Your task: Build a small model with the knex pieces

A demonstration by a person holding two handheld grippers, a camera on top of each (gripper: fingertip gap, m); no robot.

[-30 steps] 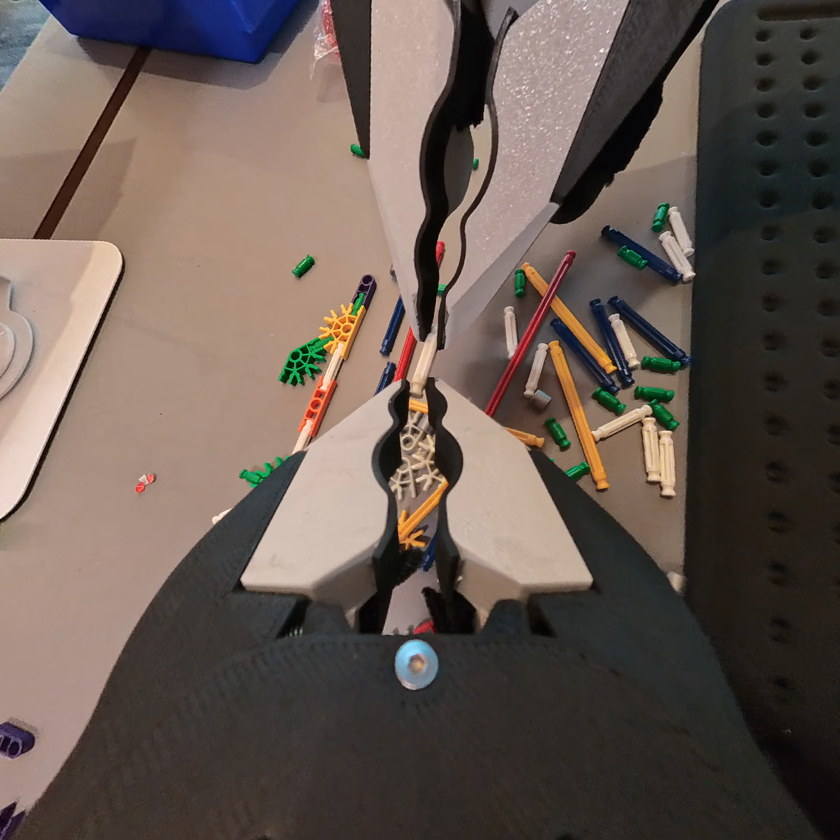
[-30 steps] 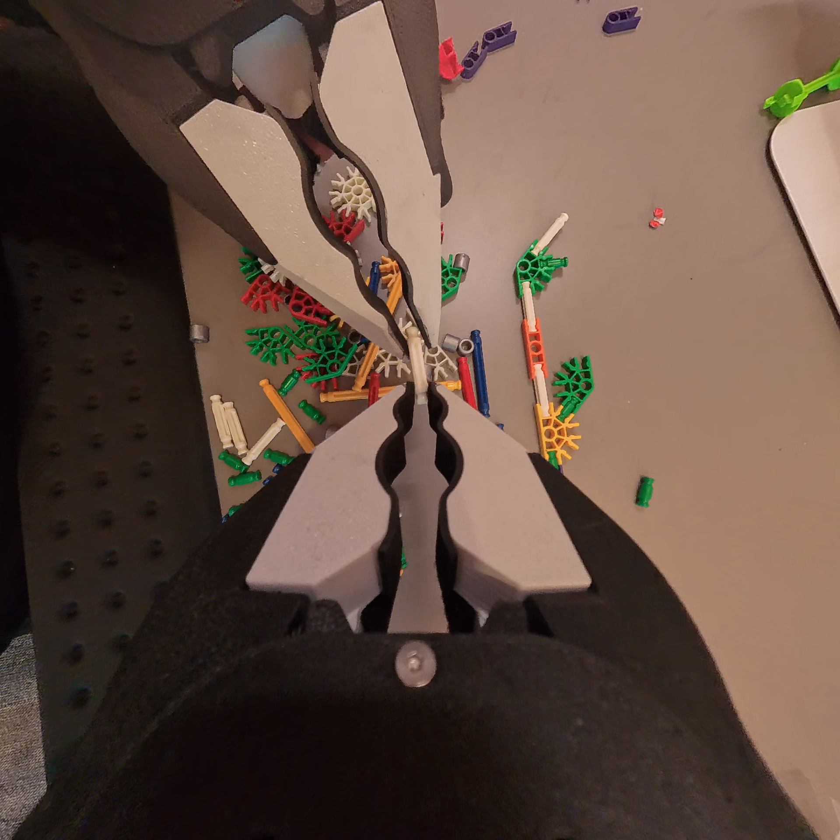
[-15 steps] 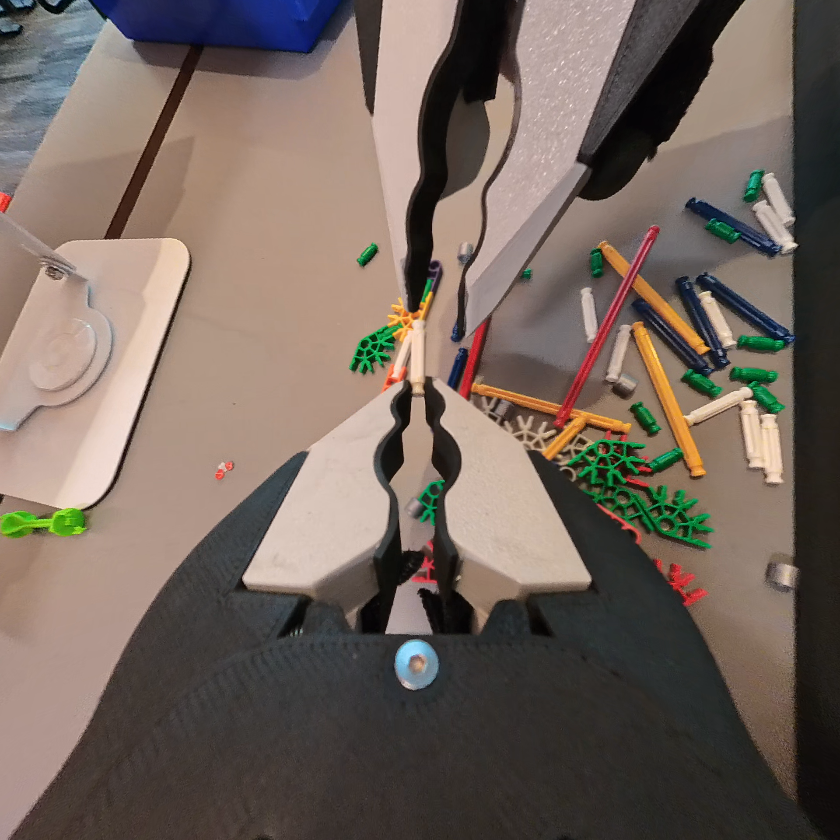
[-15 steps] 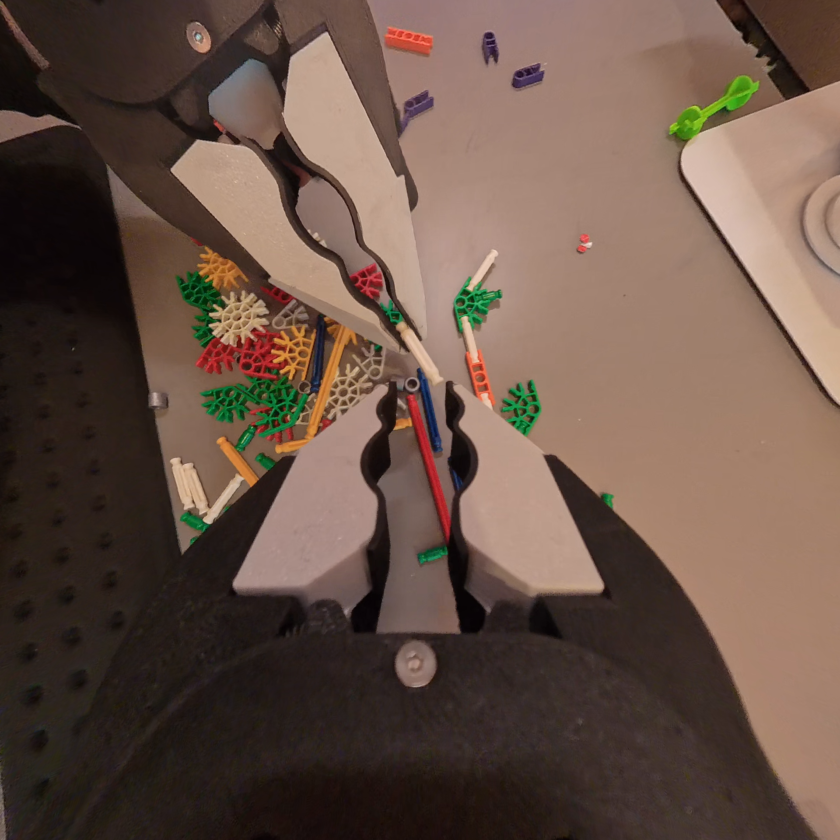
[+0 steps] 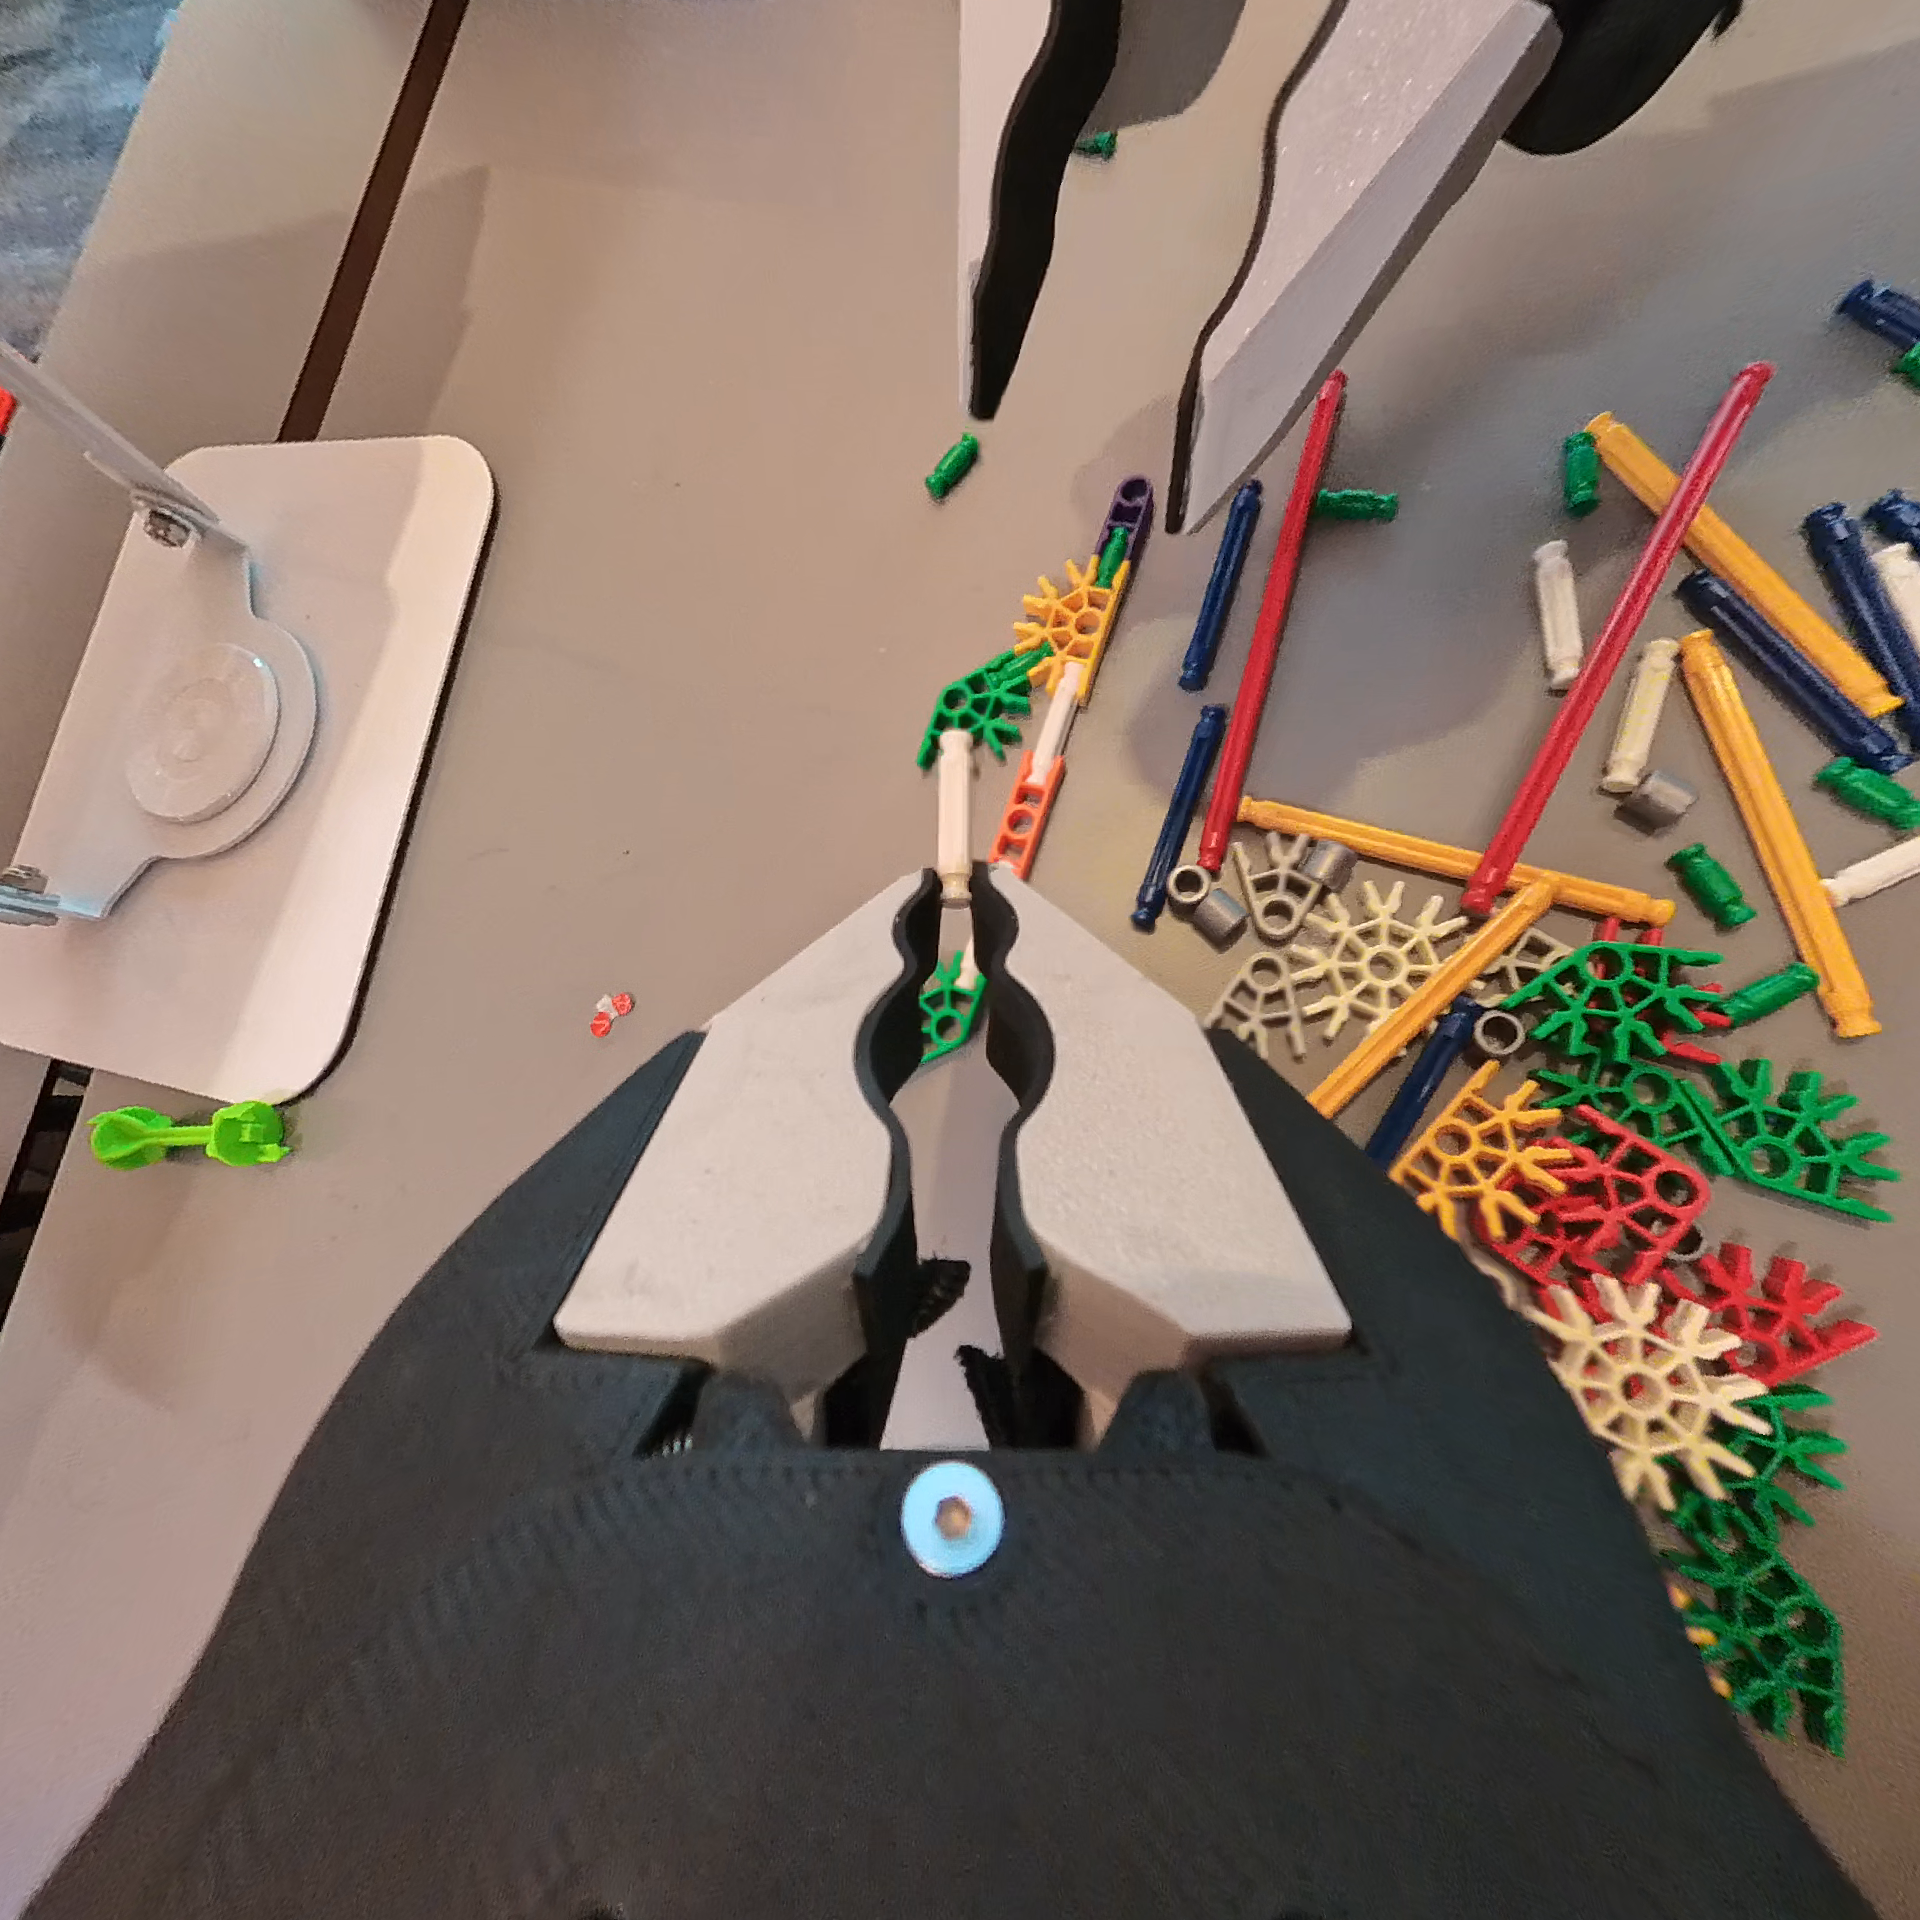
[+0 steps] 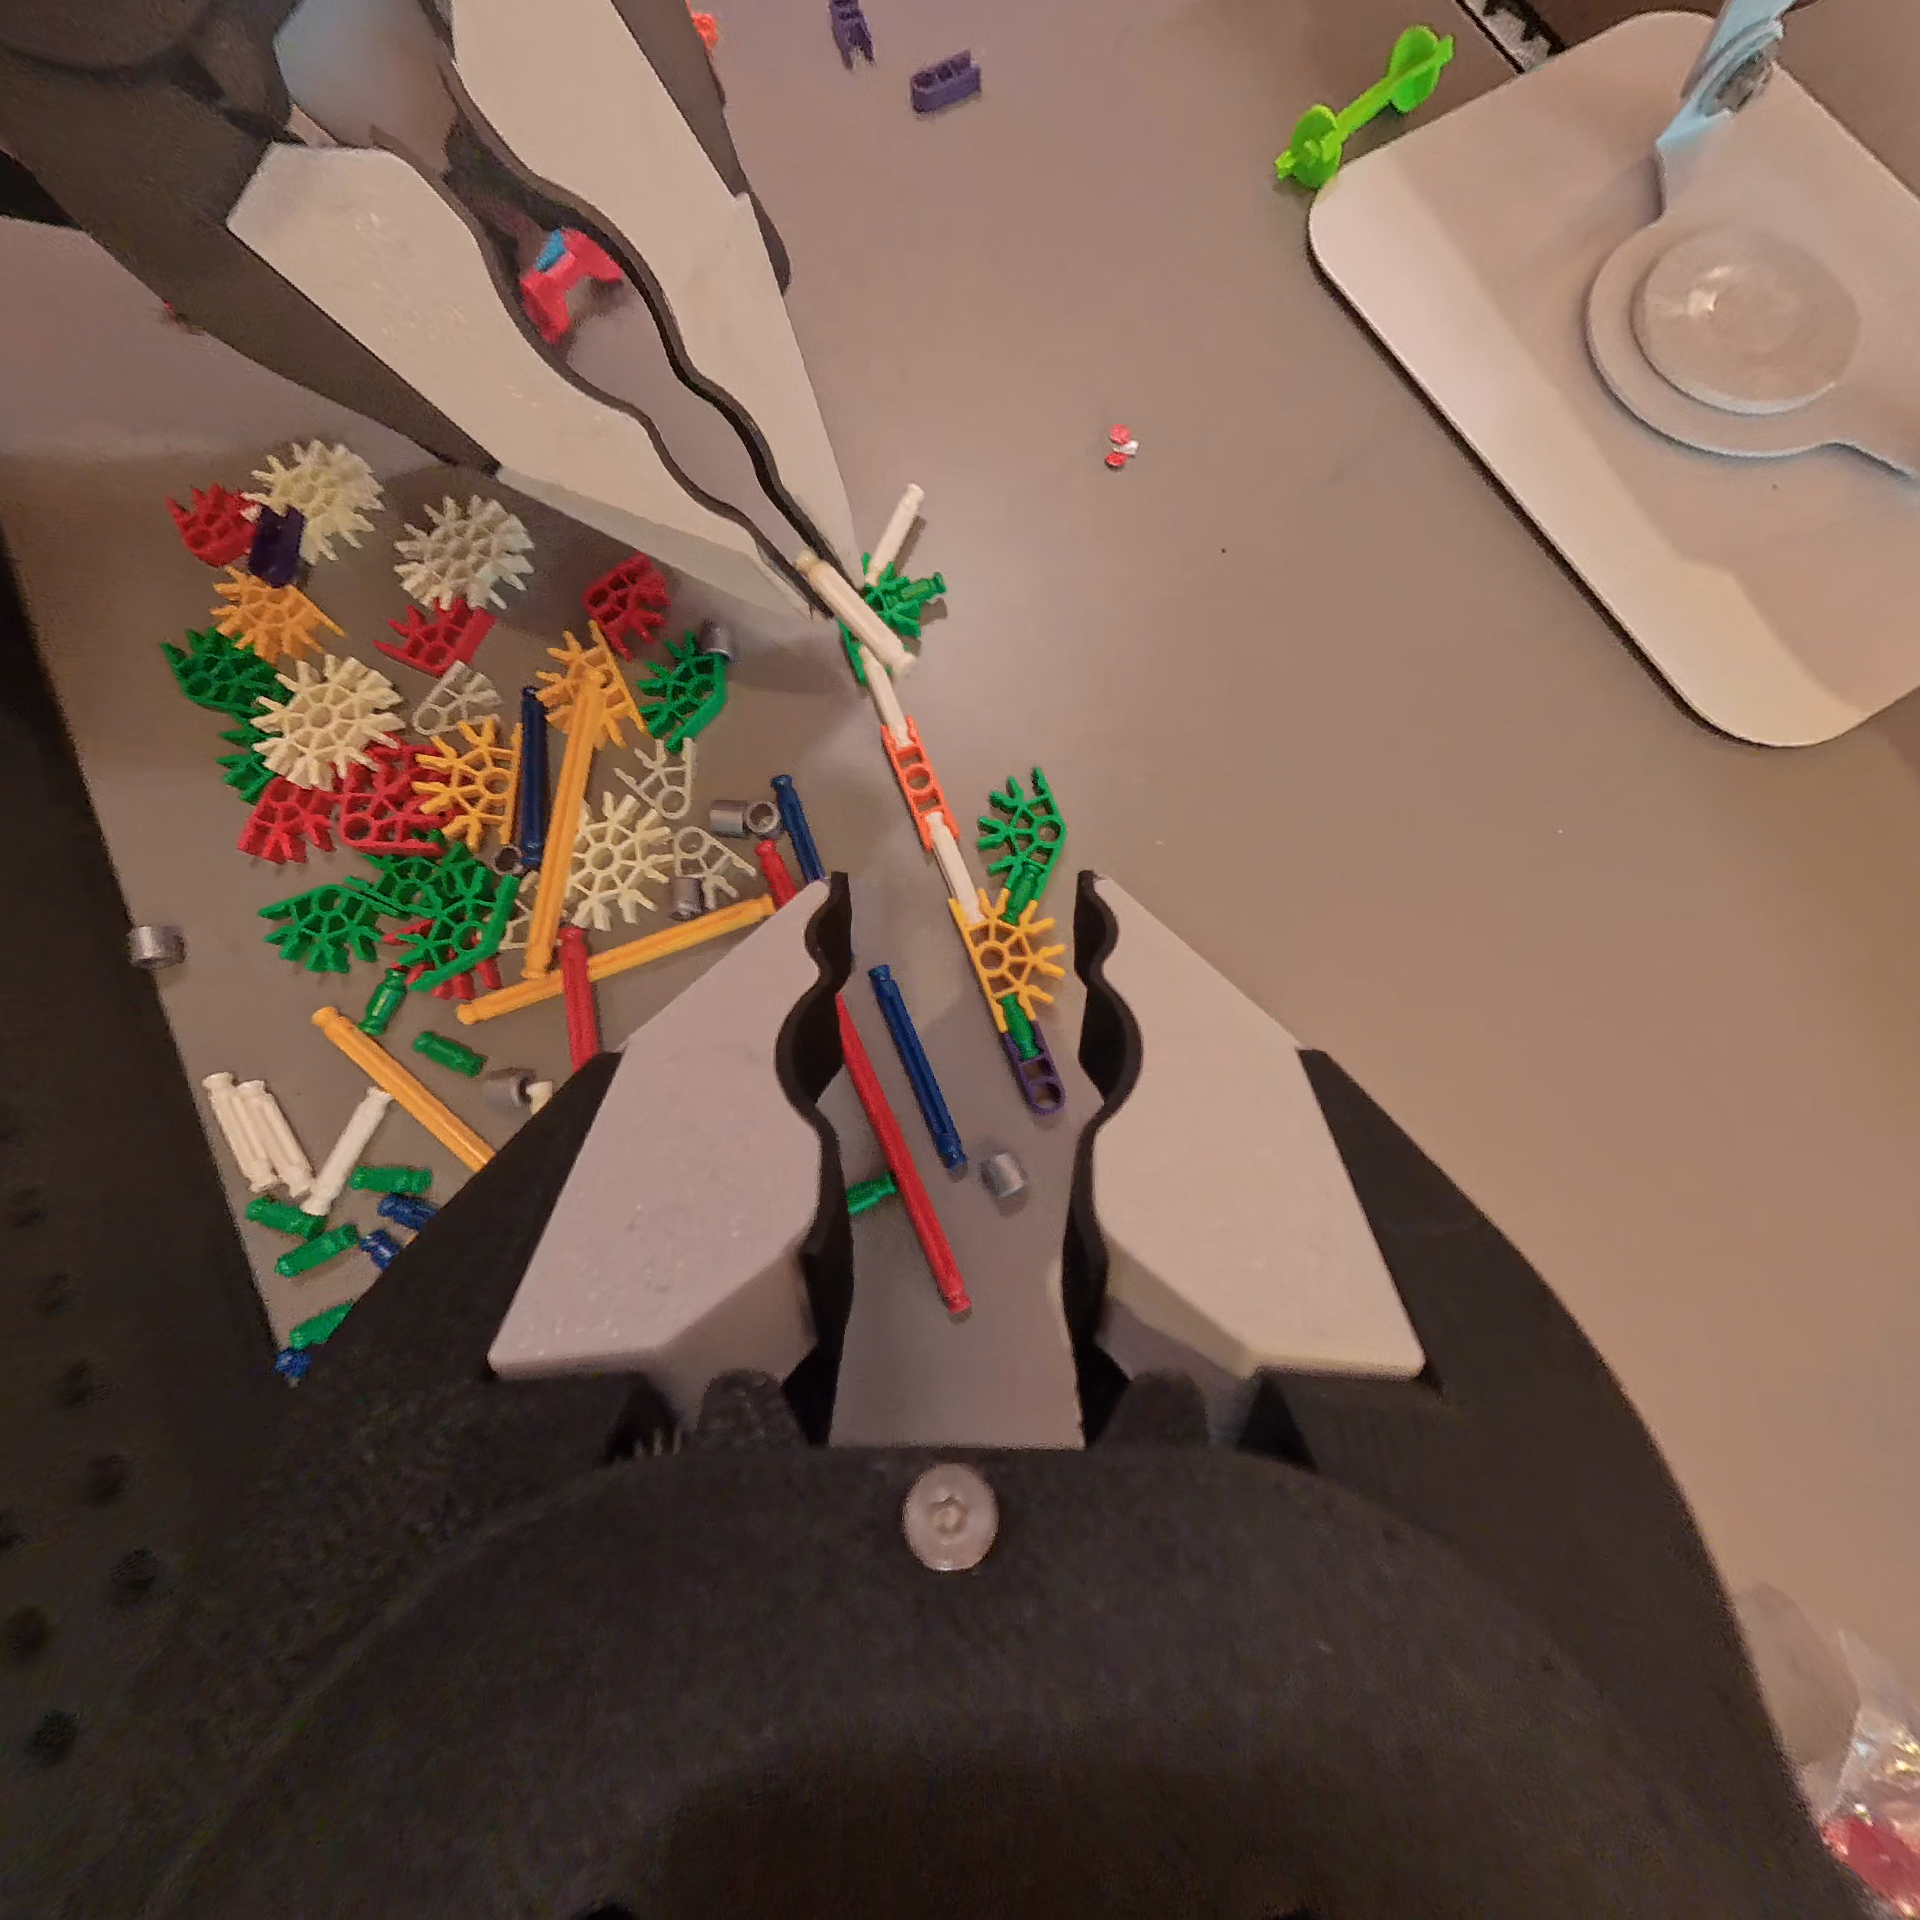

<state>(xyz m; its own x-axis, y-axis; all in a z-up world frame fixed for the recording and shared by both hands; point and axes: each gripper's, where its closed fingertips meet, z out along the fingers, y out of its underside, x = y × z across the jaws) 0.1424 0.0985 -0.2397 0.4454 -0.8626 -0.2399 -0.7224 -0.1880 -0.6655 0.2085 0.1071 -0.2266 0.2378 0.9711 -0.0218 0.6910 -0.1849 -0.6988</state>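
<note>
My left hand-held gripper [image 5: 957,896] was clamped on one end of a short white rod [image 5: 954,802], held clear above the chain of joined toy pieces [image 6: 951,821]. My right hand-held gripper [image 6: 961,883] hung with its jaws apart over that chain's yellow wheel [image 6: 1006,951]. The grey counter [image 5: 675,623] also carried a loose heap of rods and connectors [image 6: 436,769] and a grey stand plate [image 6: 1621,416].

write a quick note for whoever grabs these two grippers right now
Left gripper: fingers shut on one end of a white rod, its free end by a green connector.
Right gripper: open, empty, over a red rod and a blue rod.
A joined chain lies on the grey table; the loose pile sits beside it.
</note>
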